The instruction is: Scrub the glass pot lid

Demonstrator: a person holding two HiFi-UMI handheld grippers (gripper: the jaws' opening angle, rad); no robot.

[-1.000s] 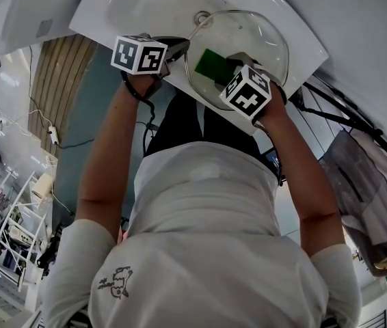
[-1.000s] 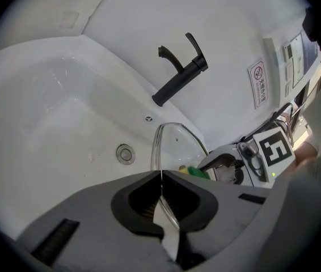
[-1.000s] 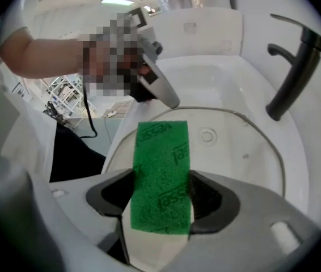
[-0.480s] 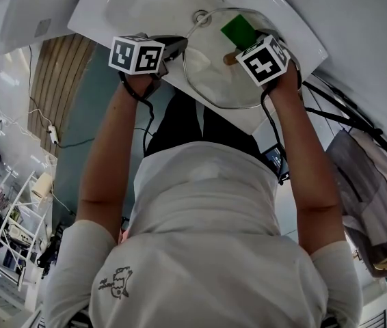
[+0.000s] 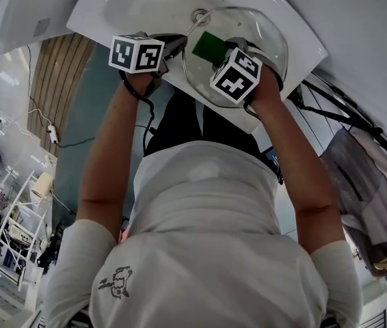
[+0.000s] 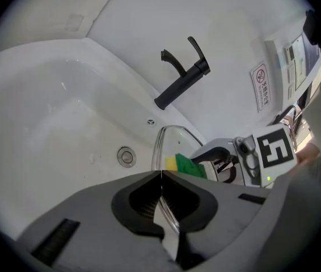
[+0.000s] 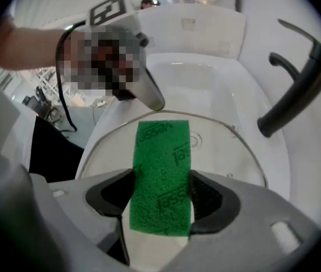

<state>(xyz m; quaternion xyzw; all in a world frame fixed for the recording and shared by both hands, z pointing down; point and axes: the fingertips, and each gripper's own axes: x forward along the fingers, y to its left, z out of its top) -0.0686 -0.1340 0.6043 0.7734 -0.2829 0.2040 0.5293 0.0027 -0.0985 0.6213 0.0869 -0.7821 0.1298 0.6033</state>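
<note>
The glass pot lid point(image 5: 262, 43) is held over the white sink point(image 5: 132, 9). My left gripper point(image 5: 177, 46) is shut on its left rim; in the left gripper view the lid point(image 6: 170, 143) stands edge-on, its rim pinched between the jaws point(image 6: 161, 177). My right gripper point(image 5: 222, 55) is shut on a green scrub sponge point(image 5: 209, 45), which lies flat against the glass. In the right gripper view the sponge point(image 7: 161, 169) fills the gap between the pads, with the lid point(image 7: 228, 152) behind it. Its yellow side point(image 6: 170, 162) shows in the left gripper view.
A black faucet point(image 6: 183, 75) rises behind the sink, with the drain point(image 6: 126, 156) in the basin below the lid. The faucet point(image 7: 296, 89) stands close to the right of the lid. The person's body is pressed close to the sink's front edge point(image 5: 200, 111).
The right gripper swept the sponge up to the lid's far right half a second ago, and has now come back down-left across the glass. The left gripper stayed put.
</note>
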